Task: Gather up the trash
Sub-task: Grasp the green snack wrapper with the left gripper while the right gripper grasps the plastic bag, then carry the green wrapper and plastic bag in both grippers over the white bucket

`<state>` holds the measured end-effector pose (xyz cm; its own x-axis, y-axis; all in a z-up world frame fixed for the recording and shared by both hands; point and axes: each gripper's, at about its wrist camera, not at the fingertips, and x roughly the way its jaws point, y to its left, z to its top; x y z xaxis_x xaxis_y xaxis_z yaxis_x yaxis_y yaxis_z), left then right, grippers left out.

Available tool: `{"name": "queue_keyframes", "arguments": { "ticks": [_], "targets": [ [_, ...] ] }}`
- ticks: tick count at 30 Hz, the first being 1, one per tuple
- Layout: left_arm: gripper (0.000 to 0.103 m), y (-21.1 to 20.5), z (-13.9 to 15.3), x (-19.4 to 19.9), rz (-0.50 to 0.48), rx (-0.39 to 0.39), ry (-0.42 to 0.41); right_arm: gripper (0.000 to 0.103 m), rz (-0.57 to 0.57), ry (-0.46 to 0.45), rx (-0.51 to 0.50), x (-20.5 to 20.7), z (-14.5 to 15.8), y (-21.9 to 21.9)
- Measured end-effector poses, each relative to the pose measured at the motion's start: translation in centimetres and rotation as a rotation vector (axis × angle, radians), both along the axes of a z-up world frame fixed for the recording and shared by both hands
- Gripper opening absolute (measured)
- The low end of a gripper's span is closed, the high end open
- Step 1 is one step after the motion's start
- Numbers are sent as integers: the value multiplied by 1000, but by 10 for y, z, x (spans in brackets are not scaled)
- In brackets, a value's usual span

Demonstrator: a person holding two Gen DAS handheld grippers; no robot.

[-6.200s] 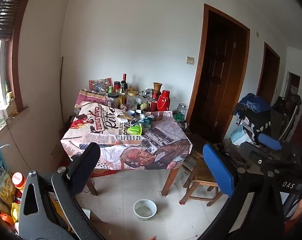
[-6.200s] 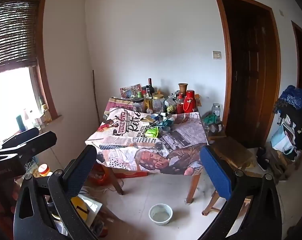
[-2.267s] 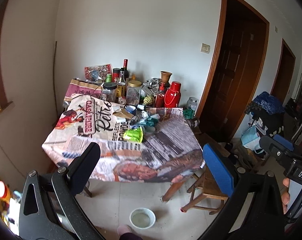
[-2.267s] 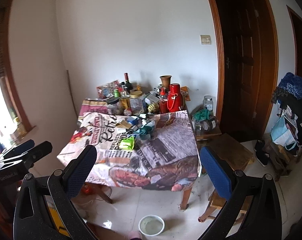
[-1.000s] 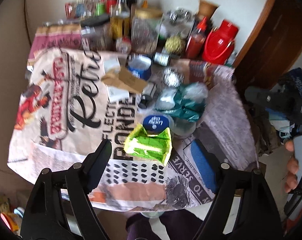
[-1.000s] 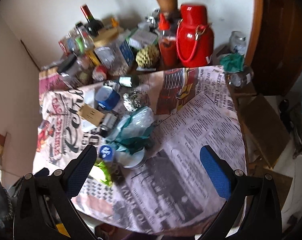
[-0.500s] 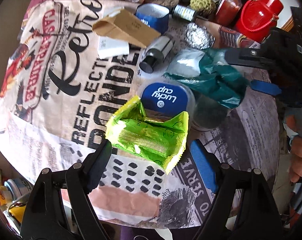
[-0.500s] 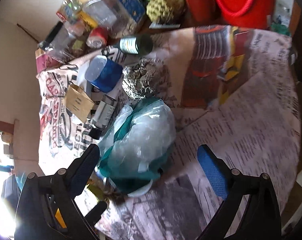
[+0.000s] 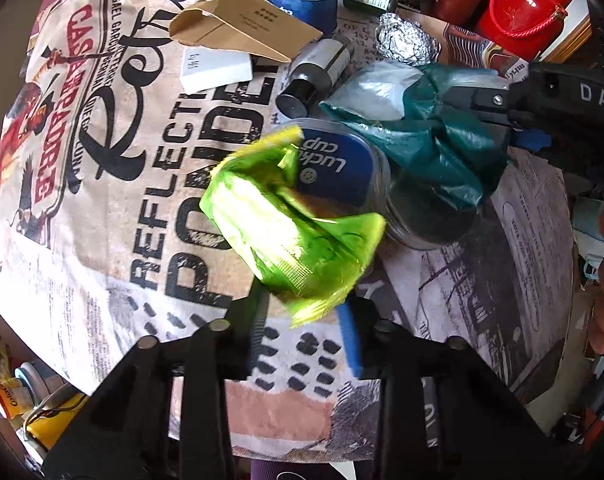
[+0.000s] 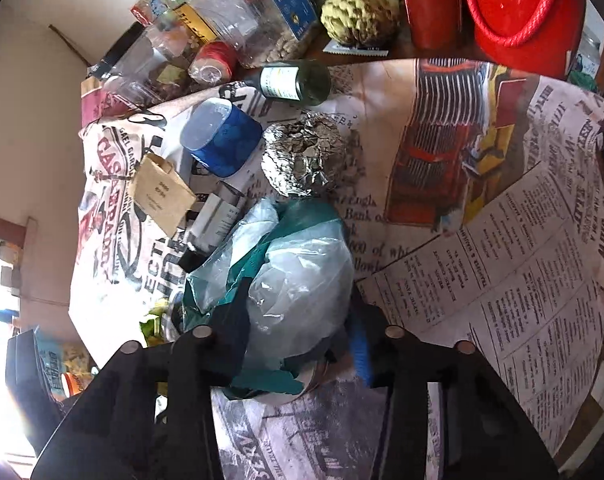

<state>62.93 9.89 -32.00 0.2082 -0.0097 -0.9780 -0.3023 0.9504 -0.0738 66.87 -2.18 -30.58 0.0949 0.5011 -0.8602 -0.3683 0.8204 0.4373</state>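
- Left wrist view: left gripper (image 9: 302, 308) jaws have just been closing, now pinching the near corner of the green snack wrapper (image 9: 290, 232); wrapper runs from the fingertips up toward 11 o'clock, long axis roughly 10-to-4.
- Wrapper's far end lies over the blue "Lucky cup" lid (image 9: 336, 170), touching it at about 1 o'clock from the grip; blurred, so cannot tell if it is off the tablecloth (image 9: 102, 184) yet.
- Right wrist view: right gripper (image 10: 298, 340) jaws have also just been closing, pressed onto the crumpled teal-and-clear plastic bag (image 10: 298, 264); bag bulges from between the fingers toward 12 o'clock.
- Left view shows the same right gripper (image 9: 498, 120) coming in from 3 o'clock onto the bag (image 9: 434, 148), which sits at 1–2 o'clock from the wrapper, just beside the lid.
- Foil ball (image 10: 302, 156) lies at 12 o'clock past the bag, near but apart; the right hand is nearer to it.
- Key relation: both pieces are gripped at their near edges with their bulk ahead of the jaws, so I judge a straight lift comes next; the bag overlaps the jar under it and may drag it.
- Brown paper envelope (image 9: 242, 24) and small dark bottle (image 9: 314, 76) are at 11–12 o'clock of the left gripper, untouched.
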Motion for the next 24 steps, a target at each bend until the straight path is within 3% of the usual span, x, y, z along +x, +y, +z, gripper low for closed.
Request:
{"name": "queue_keyframes", "arguments": {
  "ticks": [4,13,24],
  "targets": [
    [21,12,15,-15,-7,4,-47,27,-26,-64,6,-10,19,-5],
    [15,48,74,-57,-23,-25,-222,24,-175,-217,2,-55,76,-15],
    [13,74,153,-121,-169,-48,-446,24,-374,-457,-16,-152,147,-22]
  ]
}}
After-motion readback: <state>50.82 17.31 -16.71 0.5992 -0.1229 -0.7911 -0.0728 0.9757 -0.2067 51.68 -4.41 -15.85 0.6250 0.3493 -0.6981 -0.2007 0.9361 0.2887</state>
